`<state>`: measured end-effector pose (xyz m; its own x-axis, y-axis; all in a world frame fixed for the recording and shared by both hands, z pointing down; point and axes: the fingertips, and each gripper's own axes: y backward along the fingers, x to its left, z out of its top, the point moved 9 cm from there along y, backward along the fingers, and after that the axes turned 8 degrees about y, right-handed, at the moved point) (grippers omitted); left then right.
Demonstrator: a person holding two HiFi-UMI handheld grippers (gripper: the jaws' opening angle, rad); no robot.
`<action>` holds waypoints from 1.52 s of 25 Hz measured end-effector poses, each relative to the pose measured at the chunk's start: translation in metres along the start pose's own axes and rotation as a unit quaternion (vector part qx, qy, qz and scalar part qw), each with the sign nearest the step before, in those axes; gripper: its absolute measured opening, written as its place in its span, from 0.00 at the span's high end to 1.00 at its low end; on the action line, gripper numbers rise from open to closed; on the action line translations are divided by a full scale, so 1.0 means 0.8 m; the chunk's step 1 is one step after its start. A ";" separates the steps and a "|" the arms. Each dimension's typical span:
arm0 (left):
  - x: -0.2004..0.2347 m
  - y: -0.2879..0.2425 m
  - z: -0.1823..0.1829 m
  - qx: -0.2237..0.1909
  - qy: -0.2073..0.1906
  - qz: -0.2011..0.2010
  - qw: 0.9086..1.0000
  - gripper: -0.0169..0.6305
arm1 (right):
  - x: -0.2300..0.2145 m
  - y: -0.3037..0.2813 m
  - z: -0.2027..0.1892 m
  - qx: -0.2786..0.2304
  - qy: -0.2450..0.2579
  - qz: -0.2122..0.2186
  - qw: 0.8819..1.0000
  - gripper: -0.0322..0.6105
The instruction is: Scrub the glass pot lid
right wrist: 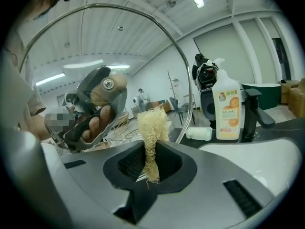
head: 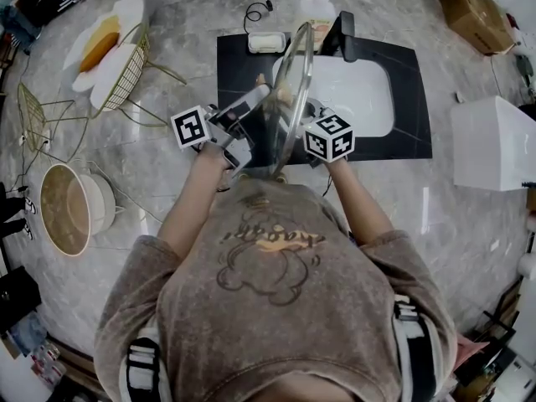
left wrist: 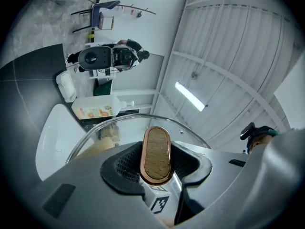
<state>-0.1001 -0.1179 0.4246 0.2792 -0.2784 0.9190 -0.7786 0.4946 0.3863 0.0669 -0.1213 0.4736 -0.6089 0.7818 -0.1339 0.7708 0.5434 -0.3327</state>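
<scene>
The left gripper (head: pixel 253 105) clamps the wooden handle (left wrist: pixel 157 151) of the glass pot lid (head: pixel 295 86), held on edge over the sink's (head: pixel 368 78) left edge. The right gripper (right wrist: pixel 151 165), pinching a loofah tuft (right wrist: pixel 152 124), should press flat and sweep steadily while the left braces.

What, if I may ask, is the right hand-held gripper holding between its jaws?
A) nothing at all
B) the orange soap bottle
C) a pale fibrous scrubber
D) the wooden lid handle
C: the right gripper view shows the right hand-held gripper clamped on a pale fibrous scrubber, while the wooden lid handle sits in the left hand-held gripper.
</scene>
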 end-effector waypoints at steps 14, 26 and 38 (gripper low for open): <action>0.013 0.004 0.014 -0.034 -0.005 0.014 0.999 0.69 | 0.049 0.017 -0.014 0.020 -0.017 0.072 0.997 0.88; 0.026 0.011 0.028 -0.060 0.002 0.021 0.998 0.69 | 0.081 0.052 0.026 0.016 -0.007 0.167 0.986 0.88; 0.030 0.004 0.012 -0.038 0.012 0.013 0.999 0.69 | 0.063 0.076 0.095 -0.073 0.001 0.146 0.987 0.88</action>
<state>-0.1014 -0.1312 0.4467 0.2733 -0.2454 0.9301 -0.7411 0.5627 0.3662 0.0688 -0.0721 0.3753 -0.3563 0.9123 -0.2018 0.9322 0.3324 -0.1430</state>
